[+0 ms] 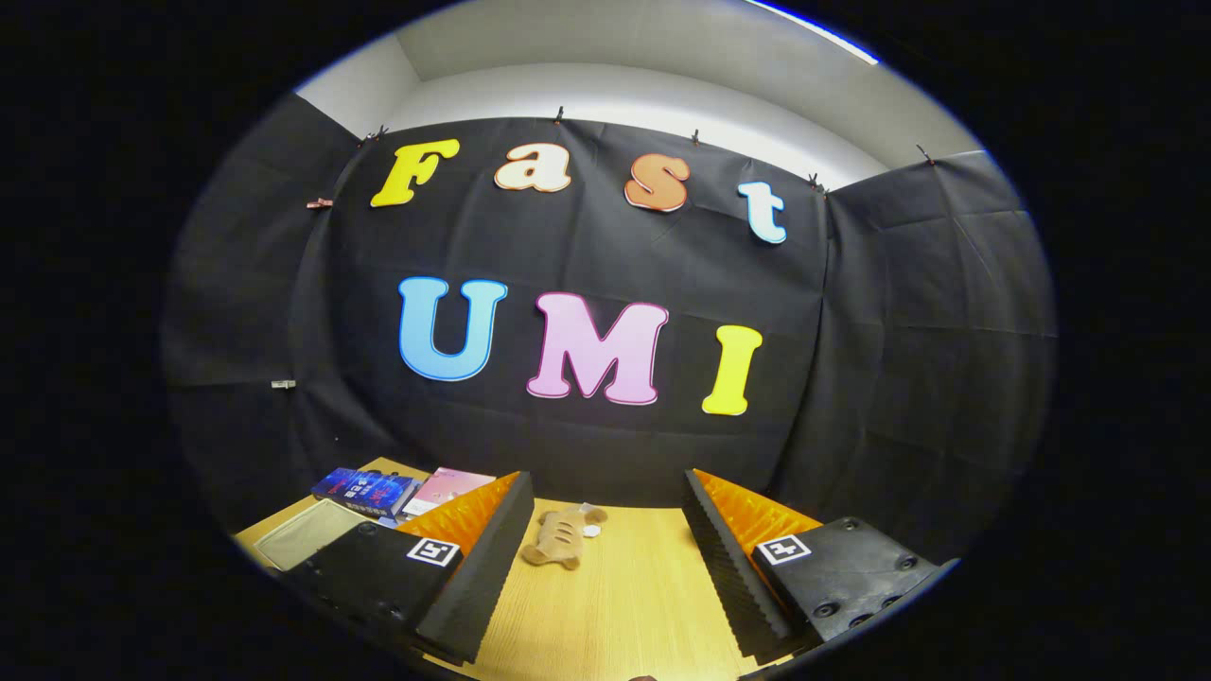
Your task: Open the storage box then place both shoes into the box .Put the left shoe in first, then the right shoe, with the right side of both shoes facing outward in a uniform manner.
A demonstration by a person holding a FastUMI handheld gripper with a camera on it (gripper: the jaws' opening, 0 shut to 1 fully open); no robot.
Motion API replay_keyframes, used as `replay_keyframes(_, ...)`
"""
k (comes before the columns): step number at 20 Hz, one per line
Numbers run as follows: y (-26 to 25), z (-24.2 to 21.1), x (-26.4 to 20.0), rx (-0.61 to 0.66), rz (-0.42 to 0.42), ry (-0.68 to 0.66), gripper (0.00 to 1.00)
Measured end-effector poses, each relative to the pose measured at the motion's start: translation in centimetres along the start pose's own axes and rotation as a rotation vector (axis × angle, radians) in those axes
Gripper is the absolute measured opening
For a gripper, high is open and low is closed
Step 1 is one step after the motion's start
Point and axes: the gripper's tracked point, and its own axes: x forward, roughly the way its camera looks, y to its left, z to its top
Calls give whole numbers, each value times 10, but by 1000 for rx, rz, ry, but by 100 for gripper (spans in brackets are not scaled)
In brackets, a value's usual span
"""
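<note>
Gripper [605,558] held above a wooden table [615,605], fingers spread wide, pinching nothing. Between and just beyond the fingertips, a small tan plush toy [560,539] lying on the tabletop. Off beyond the left finger, a few books [369,492] near the table's far corner.

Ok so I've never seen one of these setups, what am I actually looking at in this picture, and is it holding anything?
This is a hand-held gripper with two fingers; a person carries it, no robot arm. The camera rides on it and looks forward, so the two ridged fingers show at the bottom. They stand wide apart and hold nothing. Below them is a wooden table. Between the fingers, a bit ahead, lies a small tan plush toy. Off beyond the left finger lie a few books and a flat pale sheet or tray. Black cloth forms the booth wall behind.
</note>
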Motion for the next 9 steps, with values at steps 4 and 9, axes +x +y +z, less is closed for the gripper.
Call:
replay_keyframes(4,-5,6,-6,-11,-3,-4,98)
replay_keyframes(9,-11,0,-7,0,-20,-1,98)
